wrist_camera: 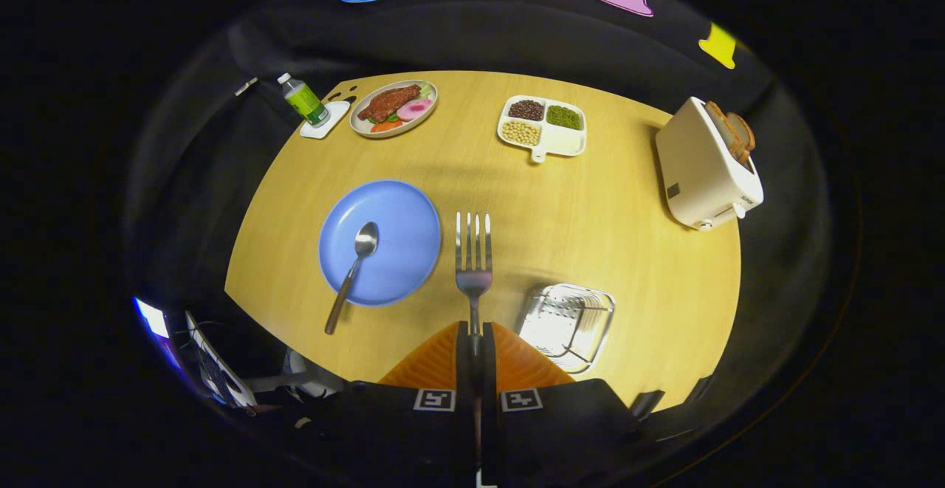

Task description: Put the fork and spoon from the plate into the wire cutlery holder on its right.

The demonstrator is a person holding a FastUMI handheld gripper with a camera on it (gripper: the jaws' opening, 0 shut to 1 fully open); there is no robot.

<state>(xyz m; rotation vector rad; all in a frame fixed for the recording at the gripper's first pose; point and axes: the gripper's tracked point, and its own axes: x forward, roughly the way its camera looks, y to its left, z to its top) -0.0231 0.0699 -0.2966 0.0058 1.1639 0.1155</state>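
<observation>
One of the two pieces of cutlery is already off the plate and in your grip, so the task looks roughly a quarter done; nothing has reached the holder yet.

Largest first: a round wooden tabletop carries everything. At its far right edge stands a white toaster with bread slices poking out of the slots. Nearer you, left of centre, lies the blue plate, with the spoon resting on it, bowl toward the middle and handle running out over the near rim. To the plate's right, close to your fingers, sits the wire cutlery holder, and it appears to hold no cutlery.

Along the far side are a white divided tray of beans and grains, an oval dish of meat and vegetables, and a small green bottle standing on a white coaster.

Your hand-held gripper is clenched on the fork: both fingers press on its handle, and the tines point straight ahead, raised above the tabletop between the plate and the holder.

Still to do, as far as you can judge: swing the fork right and drop it into the holder, then return for the spoon and do the same.
</observation>
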